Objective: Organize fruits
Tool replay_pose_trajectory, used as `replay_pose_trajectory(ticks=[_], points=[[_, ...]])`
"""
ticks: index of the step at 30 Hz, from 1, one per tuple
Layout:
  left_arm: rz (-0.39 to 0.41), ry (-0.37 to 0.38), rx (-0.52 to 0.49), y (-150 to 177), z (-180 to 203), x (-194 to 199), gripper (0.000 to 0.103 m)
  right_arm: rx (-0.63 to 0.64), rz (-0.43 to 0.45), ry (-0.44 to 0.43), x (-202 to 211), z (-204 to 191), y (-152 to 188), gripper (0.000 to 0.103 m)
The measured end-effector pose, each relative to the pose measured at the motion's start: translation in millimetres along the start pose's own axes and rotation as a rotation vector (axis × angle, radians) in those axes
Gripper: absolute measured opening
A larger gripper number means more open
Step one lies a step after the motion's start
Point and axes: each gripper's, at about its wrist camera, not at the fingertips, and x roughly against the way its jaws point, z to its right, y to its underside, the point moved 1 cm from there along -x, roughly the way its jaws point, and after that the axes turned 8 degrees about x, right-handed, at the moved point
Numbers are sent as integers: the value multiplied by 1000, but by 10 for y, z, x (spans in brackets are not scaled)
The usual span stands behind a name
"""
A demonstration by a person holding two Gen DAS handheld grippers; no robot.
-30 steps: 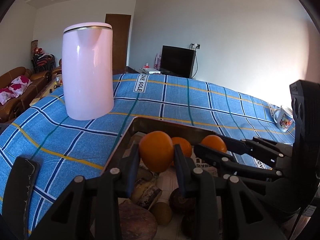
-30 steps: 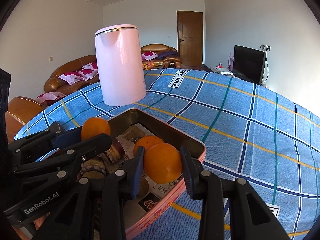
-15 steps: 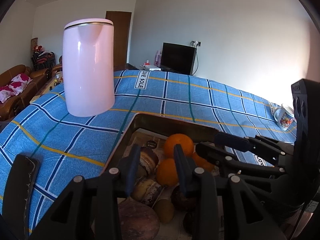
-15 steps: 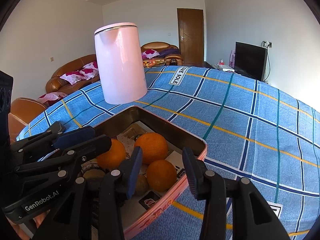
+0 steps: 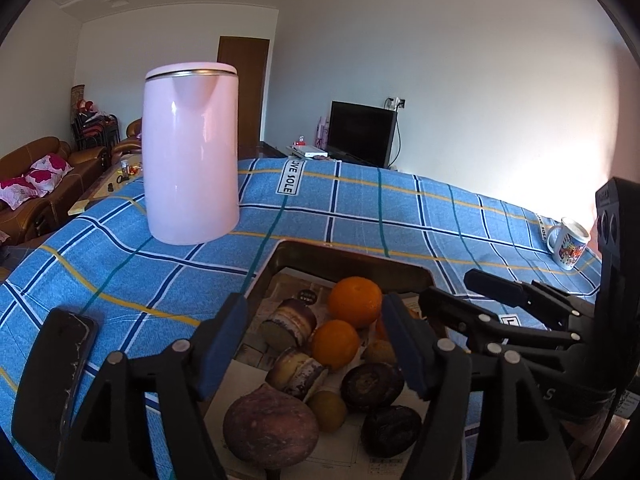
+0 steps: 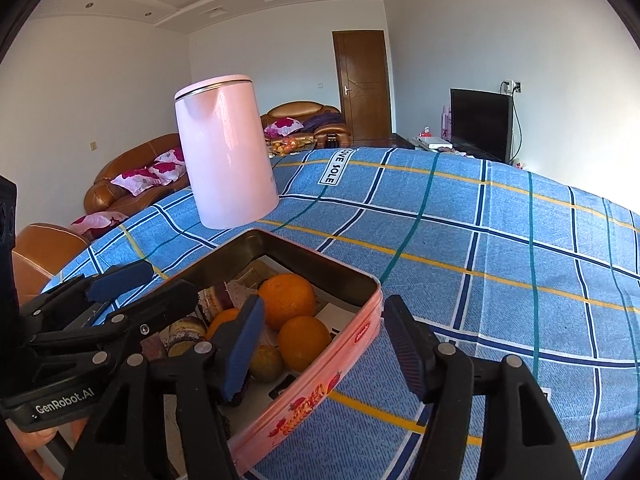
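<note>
Left wrist view: the left gripper (image 5: 314,340) hangs over the tin (image 5: 348,258) with its jaws opening and nothing pressed between them, and two oranges (image 5: 355,296) lie loose in the tin just beyond its fingertips among darker fruits (image 5: 270,426). In the right wrist view the right gripper (image 6: 324,338) is likewise opening and empty, straddling the tin's pink wall, with the oranges just inside. The black fingers hide part of the tin's contents, and a pink kettle (image 5: 190,152) stands beyond on the blue checked cloth (image 5: 400,208).

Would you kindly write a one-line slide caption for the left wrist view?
Left gripper opening, empty, above a tin of oranges beside a pink kettle.
</note>
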Motion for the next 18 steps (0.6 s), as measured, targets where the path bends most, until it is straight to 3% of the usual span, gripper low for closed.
replay_pose_trajectory(ticks=[5,18], points=[[48,-2,-9,-5,34,169,88,-9,44,21,238,15,26,70],[110,9,-33,-12,144,440,94,17,117,95,703,21,60,78]])
